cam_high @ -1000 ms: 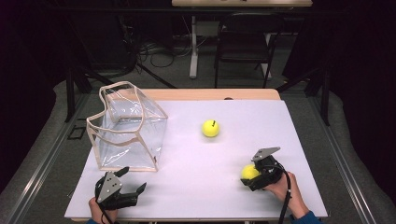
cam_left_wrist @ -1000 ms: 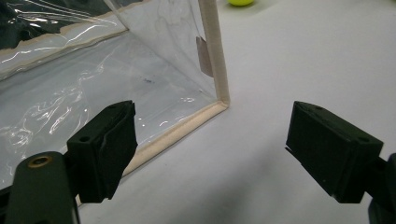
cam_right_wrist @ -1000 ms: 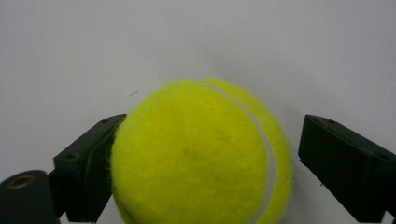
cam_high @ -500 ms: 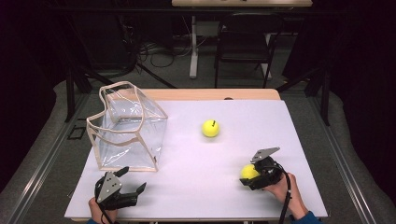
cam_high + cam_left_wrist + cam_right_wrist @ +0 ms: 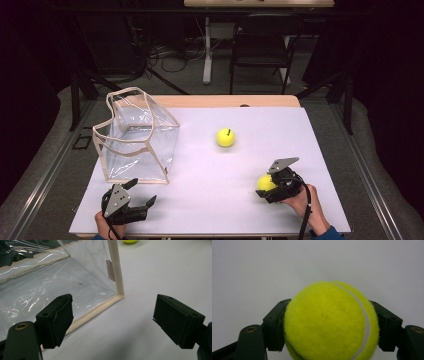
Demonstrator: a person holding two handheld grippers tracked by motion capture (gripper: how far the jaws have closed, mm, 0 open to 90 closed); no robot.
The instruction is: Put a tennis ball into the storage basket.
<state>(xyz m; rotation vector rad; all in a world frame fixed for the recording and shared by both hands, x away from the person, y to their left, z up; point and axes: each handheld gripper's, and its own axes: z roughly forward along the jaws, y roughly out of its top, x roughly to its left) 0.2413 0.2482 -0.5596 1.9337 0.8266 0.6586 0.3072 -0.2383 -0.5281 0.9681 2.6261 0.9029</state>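
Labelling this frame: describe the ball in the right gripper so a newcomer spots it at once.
Start at the white table, with the clear bag at its far left. Go to the near right, where the right gripper sits. The held ball is clamped between its jaws; the other ball lies free mid-table.

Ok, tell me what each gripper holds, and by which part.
The right gripper is shut on a tennis ball, one jaw pressed on each opposite side. The left gripper is open and holds nothing; the bag lies just ahead.
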